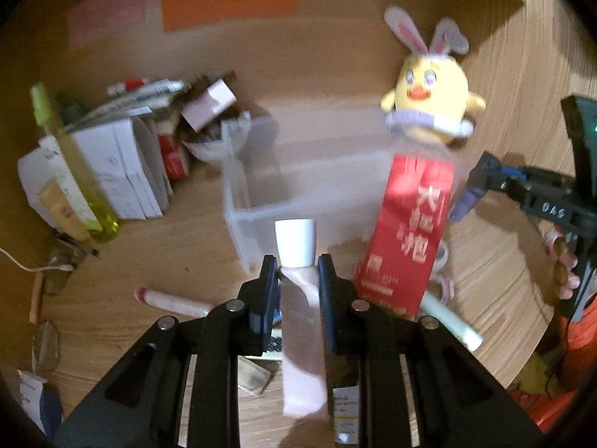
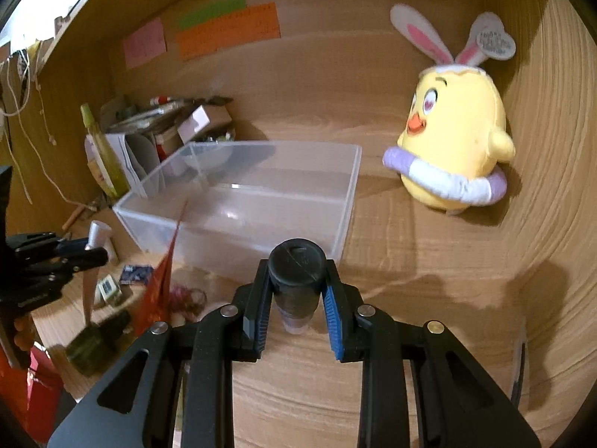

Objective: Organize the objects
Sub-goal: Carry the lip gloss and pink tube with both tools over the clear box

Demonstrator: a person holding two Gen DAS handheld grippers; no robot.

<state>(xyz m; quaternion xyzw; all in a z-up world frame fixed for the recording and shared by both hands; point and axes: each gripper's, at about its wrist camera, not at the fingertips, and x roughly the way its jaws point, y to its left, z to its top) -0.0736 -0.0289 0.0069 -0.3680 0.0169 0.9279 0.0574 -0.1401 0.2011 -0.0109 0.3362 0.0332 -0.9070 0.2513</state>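
Pinching a pink tube with a white cap, the left tongs hold it upright above the wooden bench, pads pressed on the tube just below the cap. The right tongs grip a small bottle with a black cap, its clear lower end hanging free between the blue-lined pads.

Ahead of both sits a clear plastic box, open-topped; nothing can be made out inside it. From the left wrist view a red carton with white characters stands between the tube and the box's right part, hiding some of it. A yellow chick plush with rabbit ears and a purple-white ring stands to the right of the box, near the wooden back wall.

Left of the box is a crowded heap: white cartons, a tall yellow-green bottle, pens and a small bowl. A pink stick and a pale green tube lie on the bench near the left tongs.

Pink, green and orange paper notes are stuck on the back wall.
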